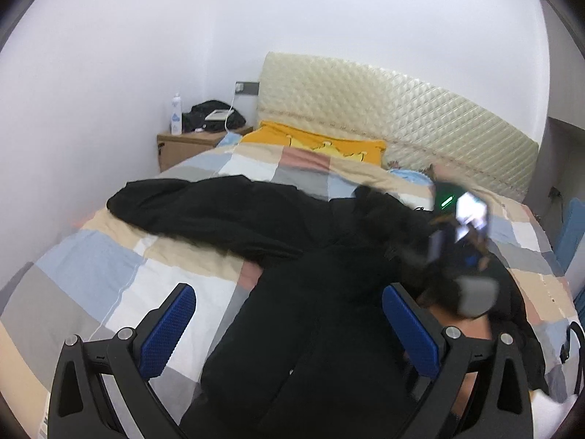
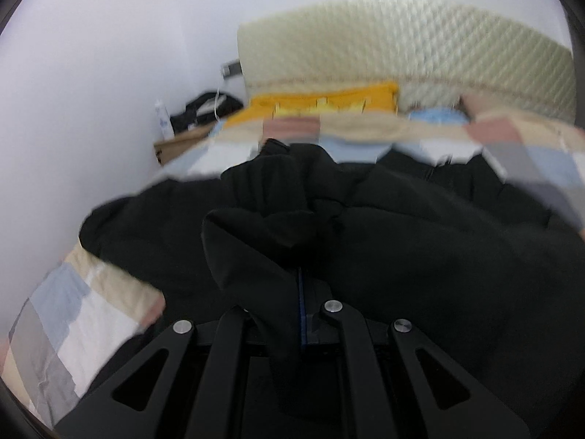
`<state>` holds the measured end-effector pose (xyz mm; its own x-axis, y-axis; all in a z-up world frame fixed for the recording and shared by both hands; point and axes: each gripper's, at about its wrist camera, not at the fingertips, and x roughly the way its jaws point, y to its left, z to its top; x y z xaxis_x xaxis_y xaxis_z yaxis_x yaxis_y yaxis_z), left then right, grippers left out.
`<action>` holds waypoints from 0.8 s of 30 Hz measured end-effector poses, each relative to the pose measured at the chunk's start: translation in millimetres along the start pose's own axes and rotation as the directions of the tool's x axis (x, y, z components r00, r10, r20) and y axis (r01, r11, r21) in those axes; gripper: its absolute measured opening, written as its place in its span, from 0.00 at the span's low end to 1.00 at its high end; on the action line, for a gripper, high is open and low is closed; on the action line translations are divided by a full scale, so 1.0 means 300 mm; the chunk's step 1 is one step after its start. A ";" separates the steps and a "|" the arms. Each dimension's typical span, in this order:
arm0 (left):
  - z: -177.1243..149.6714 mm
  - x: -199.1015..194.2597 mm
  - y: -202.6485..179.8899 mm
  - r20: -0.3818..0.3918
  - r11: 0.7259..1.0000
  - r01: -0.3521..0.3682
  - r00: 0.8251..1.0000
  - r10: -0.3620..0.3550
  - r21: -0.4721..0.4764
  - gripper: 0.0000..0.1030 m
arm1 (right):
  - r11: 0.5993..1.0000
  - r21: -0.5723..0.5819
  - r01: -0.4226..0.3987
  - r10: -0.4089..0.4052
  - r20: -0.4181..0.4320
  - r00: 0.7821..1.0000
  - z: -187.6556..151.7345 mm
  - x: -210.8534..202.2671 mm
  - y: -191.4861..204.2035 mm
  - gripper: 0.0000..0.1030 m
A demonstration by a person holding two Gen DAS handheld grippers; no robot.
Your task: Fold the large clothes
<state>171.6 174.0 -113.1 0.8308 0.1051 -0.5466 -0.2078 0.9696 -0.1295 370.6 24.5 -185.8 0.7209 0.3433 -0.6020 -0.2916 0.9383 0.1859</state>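
A large black jacket (image 1: pixel 292 292) lies spread on the checked quilt of the bed (image 1: pixel 109 267), one sleeve (image 1: pixel 204 205) stretched to the left. My left gripper (image 1: pixel 289 333) is open above the jacket's body, its blue pads (image 1: pixel 170 325) apart and holding nothing. My right gripper (image 2: pixel 301 314) is shut on a fold of the black jacket (image 2: pixel 420 237), which bunches over its fingers. In the left wrist view the right gripper (image 1: pixel 453 234) shows blurred at the right, over the jacket.
A cream quilted headboard (image 1: pixel 402 117) and a yellow pillow (image 1: pixel 314 142) are at the far end. A wooden nightstand (image 1: pixel 182 146) with a bottle and a black bag stands by the white wall at the left. A blue object (image 1: pixel 572 230) is at the bed's right.
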 end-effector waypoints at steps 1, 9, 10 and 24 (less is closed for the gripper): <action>0.000 0.002 0.007 -0.001 1.000 0.001 1.000 -0.001 -0.012 1.00 | 1.000 -0.009 0.001 -0.001 -0.025 1.000 -0.023 0.030 0.009 0.06; -0.008 0.067 0.071 -0.051 0.996 0.011 0.999 -0.015 -0.089 1.00 | 0.999 -0.038 0.001 -0.007 -0.152 0.988 -0.086 0.138 0.014 0.07; -0.011 0.069 0.068 -0.053 0.996 0.007 0.998 -0.012 -0.085 1.00 | 0.999 -0.041 0.007 -0.013 -0.155 0.988 -0.088 0.138 0.016 0.08; -0.016 0.083 0.070 -0.073 0.997 0.017 0.997 -0.022 -0.076 1.00 | 0.967 -0.210 -0.147 0.102 -0.210 0.972 -0.126 -0.076 0.078 0.83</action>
<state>185.4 196.0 -133.4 0.7952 0.0668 -0.6026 -0.2327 0.9514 -0.2016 323.6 36.9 -197.3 0.5392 0.4208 -0.7295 -0.5195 0.8480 0.1051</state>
